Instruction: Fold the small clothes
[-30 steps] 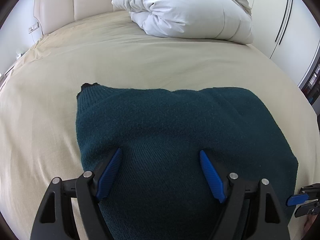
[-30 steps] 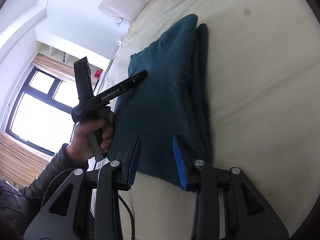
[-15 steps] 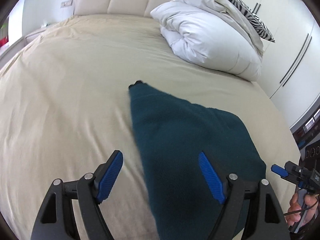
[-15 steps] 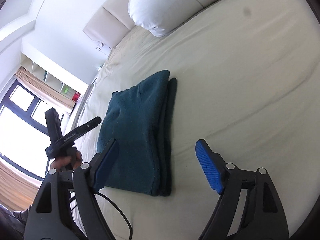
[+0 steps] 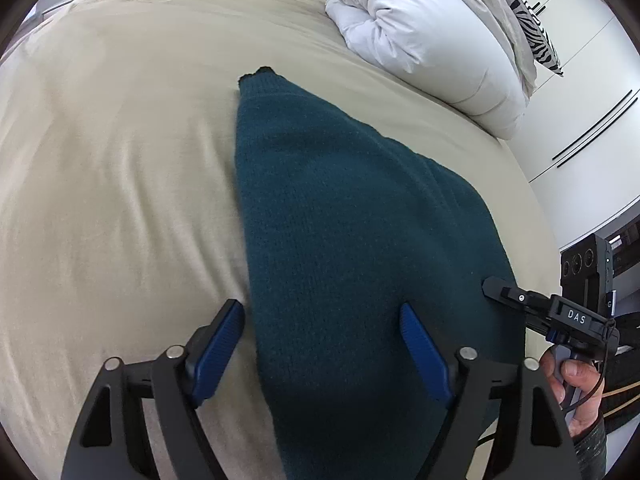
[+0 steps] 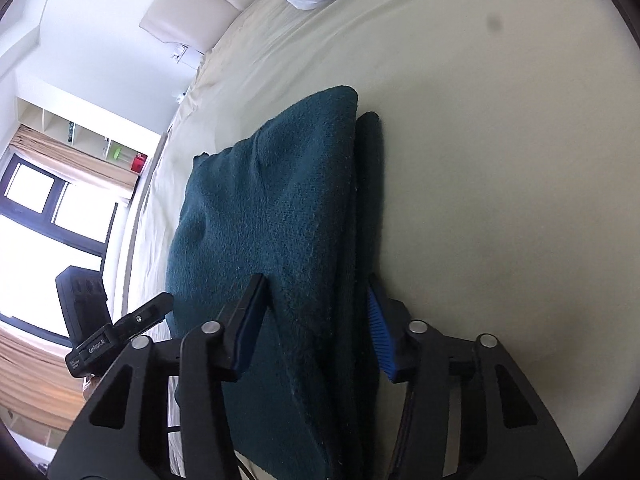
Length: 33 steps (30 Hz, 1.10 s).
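The bed (image 5: 120, 160) carried a folded teal sweater (image 5: 340, 220), long axis running away from both grippers. The right gripper (image 6: 316, 320), jaws just closing, straddled its near layered edge; the left gripper (image 5: 320, 344) stood open, gripping nothing.

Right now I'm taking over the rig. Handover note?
Left gripper: open, jaws just been closing, straddling the sweater's side edge, one finger over the bed.
Right gripper: jaws just been closing around the sweater's stacked edge; whether the pads press is unclear.
Sweater: lying on the bed.
Done: folded into layers.
Left: probably one last fold or squaring up.
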Available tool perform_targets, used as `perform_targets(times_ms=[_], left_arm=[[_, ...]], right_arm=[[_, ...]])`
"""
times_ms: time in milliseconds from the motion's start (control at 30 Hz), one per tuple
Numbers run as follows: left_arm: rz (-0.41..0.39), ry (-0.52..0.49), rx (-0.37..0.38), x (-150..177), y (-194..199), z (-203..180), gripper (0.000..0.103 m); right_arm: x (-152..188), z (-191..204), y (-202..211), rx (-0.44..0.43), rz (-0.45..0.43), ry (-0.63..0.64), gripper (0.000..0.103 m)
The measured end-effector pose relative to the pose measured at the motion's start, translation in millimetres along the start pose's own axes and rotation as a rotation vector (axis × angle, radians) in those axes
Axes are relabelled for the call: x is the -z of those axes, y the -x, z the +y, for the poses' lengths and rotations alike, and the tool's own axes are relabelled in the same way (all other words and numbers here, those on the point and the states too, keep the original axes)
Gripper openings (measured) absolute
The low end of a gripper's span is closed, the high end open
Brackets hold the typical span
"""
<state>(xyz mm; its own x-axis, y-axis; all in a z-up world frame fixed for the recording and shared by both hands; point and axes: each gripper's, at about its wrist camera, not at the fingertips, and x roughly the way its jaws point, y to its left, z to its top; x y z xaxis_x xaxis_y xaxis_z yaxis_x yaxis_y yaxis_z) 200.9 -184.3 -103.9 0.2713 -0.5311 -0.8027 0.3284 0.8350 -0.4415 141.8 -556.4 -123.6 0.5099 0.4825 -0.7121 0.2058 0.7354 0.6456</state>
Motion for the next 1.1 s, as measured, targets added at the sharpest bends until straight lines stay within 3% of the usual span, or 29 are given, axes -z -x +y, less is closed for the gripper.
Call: perform_targets(times_ms=[133, 300, 467, 667, 800, 1100], left_arm=[[0.015, -0.029, -0.012, 0.1, -1.4, -6.7, 0.060], [0.010, -0.062, -0.030, 2.6, 13.4, -13.4, 0.039], [-0.024, -0.082, -0.042, 14.4, 49.3, -16.7, 0.036], [-0.093, -0.092, -0.061, 47.4, 117.3, 2.1, 0.036], [-0.131, -0.089, -0.092, 78.2, 157.3, 23.1, 0.036], [-0.159, -0.009, -0.112, 124.0, 191.9, 71.0, 0.036]], right_arm=[[0.5, 6.3, -7.6, 0.042, 0.011, 0.031, 0.030], [5.2, 25.4, -5.9, 0.139, -0.005, 0.091, 0.024], [20.8, 73.4, 11.1, 0.277, -0.065, 0.237, 0.021], [60.3, 137.2, 35.8, 0.260, -0.095, 0.363, 0.020], [100.0, 173.9, 42.9, 0.203, -0.089, 0.413, 0.020], [181.9, 232.2, 28.7, 0.108, -0.045, 0.482, 0.020]])
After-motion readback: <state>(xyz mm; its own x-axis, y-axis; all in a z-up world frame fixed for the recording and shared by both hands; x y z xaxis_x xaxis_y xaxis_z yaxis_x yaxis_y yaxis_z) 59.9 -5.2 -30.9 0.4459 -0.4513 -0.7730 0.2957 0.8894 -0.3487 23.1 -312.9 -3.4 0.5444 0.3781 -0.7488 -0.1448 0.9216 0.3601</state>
